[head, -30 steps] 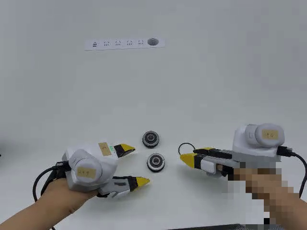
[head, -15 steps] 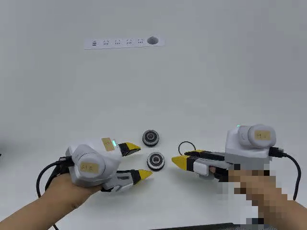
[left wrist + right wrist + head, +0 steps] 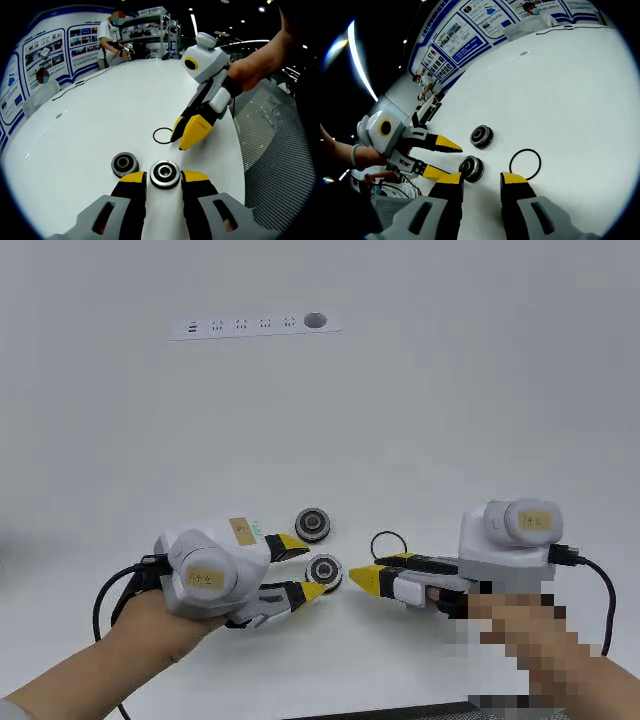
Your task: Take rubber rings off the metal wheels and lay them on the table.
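Setup: straddling near wheel (image 3: 165,172) with left gripper (image 3: 304,566), jaws parted, unclamped; aiming right gripper (image 3: 482,179), parted and empty, at rim. Needing square clamp before peeling. Loose ring (image 3: 389,544) lying on table (image 3: 450,440).

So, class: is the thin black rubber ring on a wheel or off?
Off. The rubber ring lies flat on the table, an empty loop, apart from both metal wheels.

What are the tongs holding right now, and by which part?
Left tongs flank the nearer metal wheel at its rim; a firm grip cannot be told. Right tongs hold nothing.
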Demonstrator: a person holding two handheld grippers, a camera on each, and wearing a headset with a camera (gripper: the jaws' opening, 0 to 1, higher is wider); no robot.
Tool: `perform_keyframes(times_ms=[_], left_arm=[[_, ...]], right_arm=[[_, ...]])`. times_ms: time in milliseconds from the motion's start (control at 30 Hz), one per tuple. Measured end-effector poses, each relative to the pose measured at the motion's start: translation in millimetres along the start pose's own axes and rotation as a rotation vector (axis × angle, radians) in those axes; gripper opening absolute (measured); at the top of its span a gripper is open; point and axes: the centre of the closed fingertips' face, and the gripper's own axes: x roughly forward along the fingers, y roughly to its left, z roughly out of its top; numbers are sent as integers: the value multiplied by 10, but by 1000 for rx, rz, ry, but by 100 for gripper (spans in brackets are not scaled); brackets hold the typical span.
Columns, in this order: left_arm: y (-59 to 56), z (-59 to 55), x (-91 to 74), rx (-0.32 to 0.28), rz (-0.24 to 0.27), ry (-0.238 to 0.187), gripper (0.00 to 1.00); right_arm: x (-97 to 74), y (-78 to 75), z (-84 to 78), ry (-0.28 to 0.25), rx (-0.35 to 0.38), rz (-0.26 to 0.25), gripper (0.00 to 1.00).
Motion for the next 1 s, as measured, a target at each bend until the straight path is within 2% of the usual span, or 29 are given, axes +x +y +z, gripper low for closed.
perform_keyframes(times_ms=[200,367,500,800,1000], left_arm=[[-20,34,45,15,-12,7,25],[-36,-4,94,56,-24,38,21],[-40,-12,109,64,-29,49,20],[-15,-16,127,73,-28,60,16],[-28,-16,138,101,-41,68,15]], right_arm=[[-6,-2,-2,-1,5,1,30],[-6,-5,-1,-3,9,3,30],[-2,-4,5,-6,14,4,29],[19,9,-7,-5,22,12,29],[50,23,7,-9,35,21,29]])
